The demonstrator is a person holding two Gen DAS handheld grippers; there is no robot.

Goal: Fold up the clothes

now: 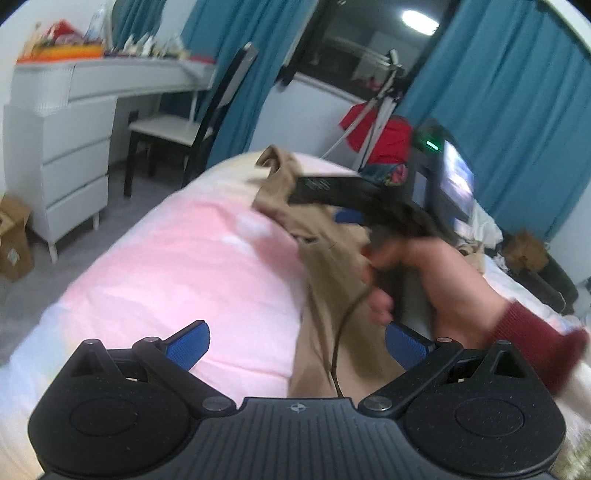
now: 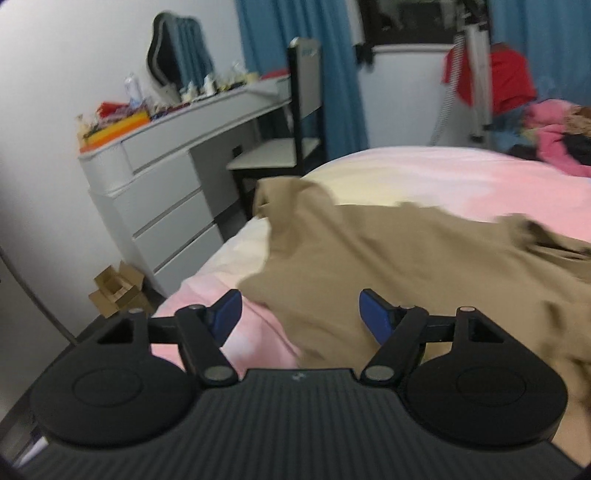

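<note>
While both sets of fingers stand apart and empty, the left gripper (image 1: 297,347) hovers over a pink bed (image 1: 177,266); tan trousers (image 2: 388,258) sprawl just ahead of the right gripper (image 2: 300,315), a gray dresser (image 2: 166,206) beyond the fingers.

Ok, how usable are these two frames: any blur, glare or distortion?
Left wrist view: motion blur smears the person's hand and the crumpled tan garment; a ceiling light glares in the window. Right wrist view: softer overall, the tan garment edges streaked. Both show fisheye bending and dark corners.
</note>
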